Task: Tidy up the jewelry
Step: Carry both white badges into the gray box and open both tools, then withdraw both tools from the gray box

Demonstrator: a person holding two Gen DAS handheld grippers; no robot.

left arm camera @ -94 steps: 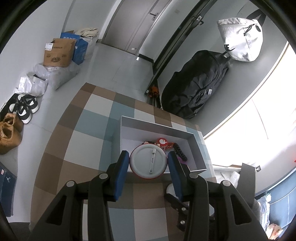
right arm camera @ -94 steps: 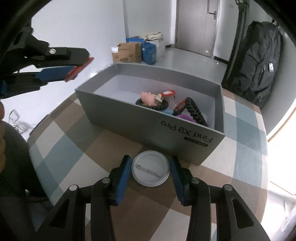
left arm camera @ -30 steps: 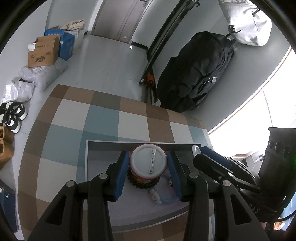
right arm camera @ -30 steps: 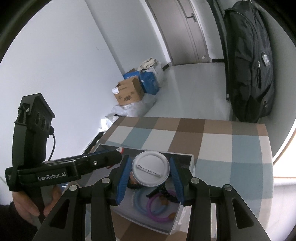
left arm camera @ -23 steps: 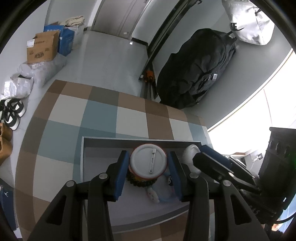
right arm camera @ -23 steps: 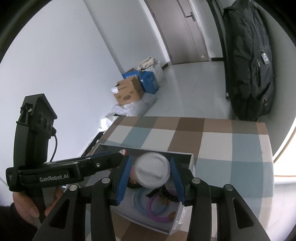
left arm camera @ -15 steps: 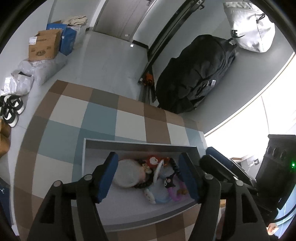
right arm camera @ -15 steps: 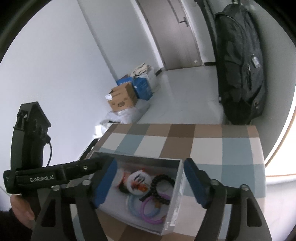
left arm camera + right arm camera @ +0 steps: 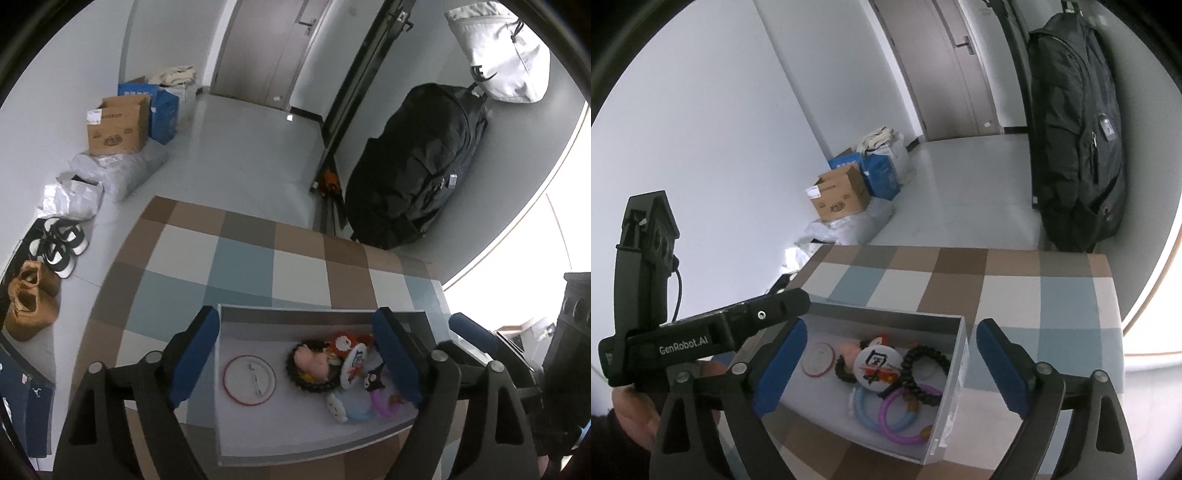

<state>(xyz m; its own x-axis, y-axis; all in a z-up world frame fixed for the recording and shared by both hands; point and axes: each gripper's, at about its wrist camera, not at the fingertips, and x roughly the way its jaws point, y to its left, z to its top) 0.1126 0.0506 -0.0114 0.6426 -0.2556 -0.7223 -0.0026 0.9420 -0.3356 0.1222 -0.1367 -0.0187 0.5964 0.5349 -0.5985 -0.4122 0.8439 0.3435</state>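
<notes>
both round badges, gripped a second ago, now lie in the grey box (image 9: 236, 448) on the checked table (image 9: 243, 258). left gripper (image 9: 293, 363) and right gripper (image 9: 888, 369) have just been opening and hang wide over the box, nothing between their blue pads. red-rimmed badge (image 9: 250, 380) rests pin side up at the box's left; white badge (image 9: 873, 365) sits face up on the black bead bracelet (image 9: 918, 373), beside blue and purple rings (image 9: 886, 408).

White walls, grey floor (image 9: 255, 147), closed door (image 9: 258, 48), checkered table (image 9: 243, 266), bright window
</notes>
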